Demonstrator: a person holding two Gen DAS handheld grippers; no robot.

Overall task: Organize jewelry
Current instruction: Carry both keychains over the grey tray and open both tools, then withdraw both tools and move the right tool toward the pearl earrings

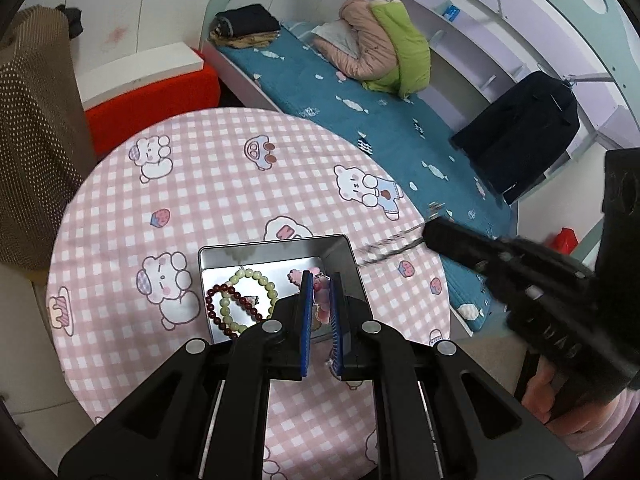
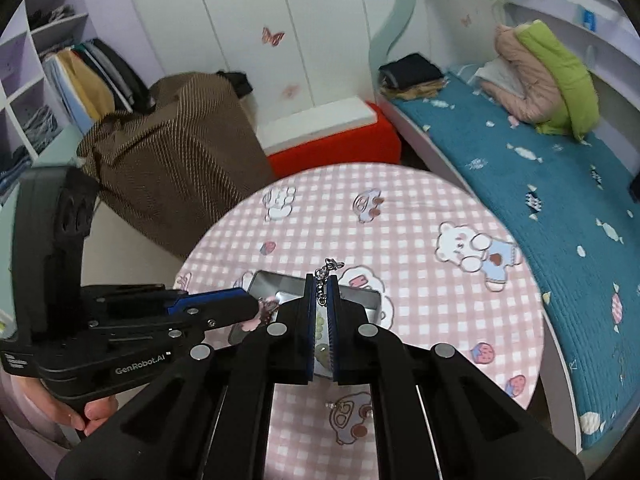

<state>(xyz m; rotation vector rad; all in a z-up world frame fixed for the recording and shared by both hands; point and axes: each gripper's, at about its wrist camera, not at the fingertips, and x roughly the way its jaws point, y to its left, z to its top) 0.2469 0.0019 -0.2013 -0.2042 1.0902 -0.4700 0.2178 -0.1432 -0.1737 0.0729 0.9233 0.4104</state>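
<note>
A silver metal tin [image 1: 340, 248] stands on the round table with a pink checked cloth [image 1: 224, 184]. In it lie a pale green bead bracelet [image 1: 256, 280] and a dark red bead bracelet [image 1: 216, 304]. My left gripper [image 1: 321, 280] is over the tin, shut on a pink charm [image 1: 320, 286]. My right gripper [image 2: 321, 280] is shut on a silver chain [image 2: 330, 268], whose clasp sticks out past the fingertips above the tin [image 2: 276, 284]. In the left wrist view the right gripper [image 1: 430, 236] shows at the right with the chain [image 1: 384, 250] blurred.
A blue bed [image 1: 380, 120] with pink and green jackets [image 1: 384, 48] runs along the table's right side. A red stool [image 1: 160, 96] and a brown draped chair [image 2: 176, 160] stand behind the table. Shelves [image 2: 36, 80] are at the far left.
</note>
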